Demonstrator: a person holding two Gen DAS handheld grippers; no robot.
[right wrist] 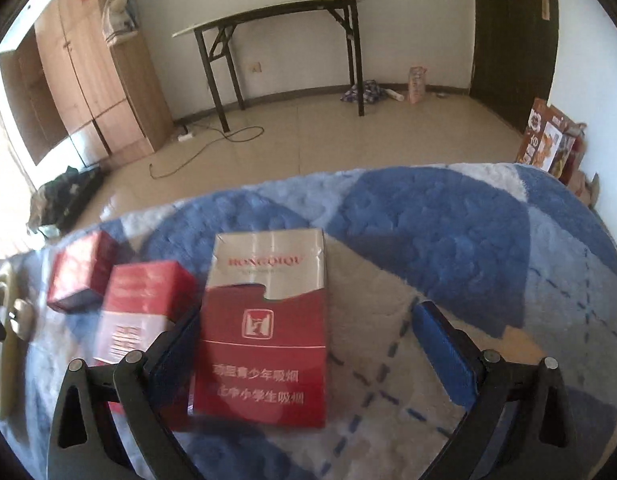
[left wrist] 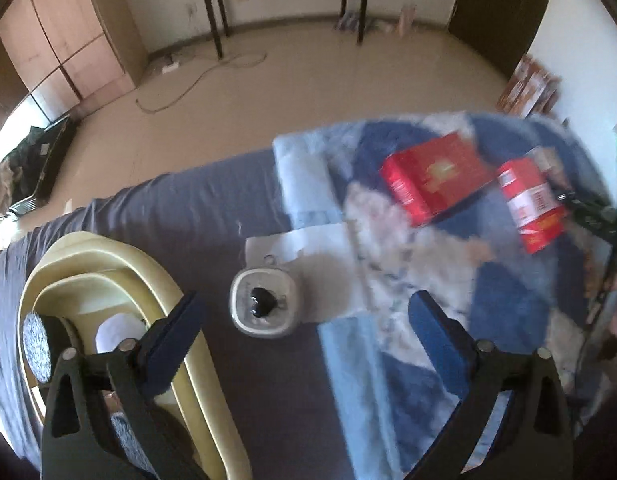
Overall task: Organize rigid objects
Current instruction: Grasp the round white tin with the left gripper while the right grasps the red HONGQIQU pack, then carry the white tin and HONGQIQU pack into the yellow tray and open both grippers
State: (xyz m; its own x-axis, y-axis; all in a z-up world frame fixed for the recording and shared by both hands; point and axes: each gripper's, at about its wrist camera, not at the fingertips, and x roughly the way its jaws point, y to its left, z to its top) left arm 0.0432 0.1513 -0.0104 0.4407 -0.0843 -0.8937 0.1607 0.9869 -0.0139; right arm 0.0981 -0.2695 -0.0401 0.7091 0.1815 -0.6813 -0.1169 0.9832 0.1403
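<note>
My right tongs [right wrist: 306,354] gape empty around the red-and-silver pack [right wrist: 264,332], frame centre, hugging the left jaw, long axis running away; my left tongs [left wrist: 304,344], open too, hover over the white lid [left wrist: 264,304]

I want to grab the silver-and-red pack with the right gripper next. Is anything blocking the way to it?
Nothing visible blocks it. The silver-and-red pack lies flat on the blanket between the open fingers of the right gripper, near its left finger.

Glossy carton [right wrist: 264,328] — fluffy blanket [right wrist: 448,216]
</note>
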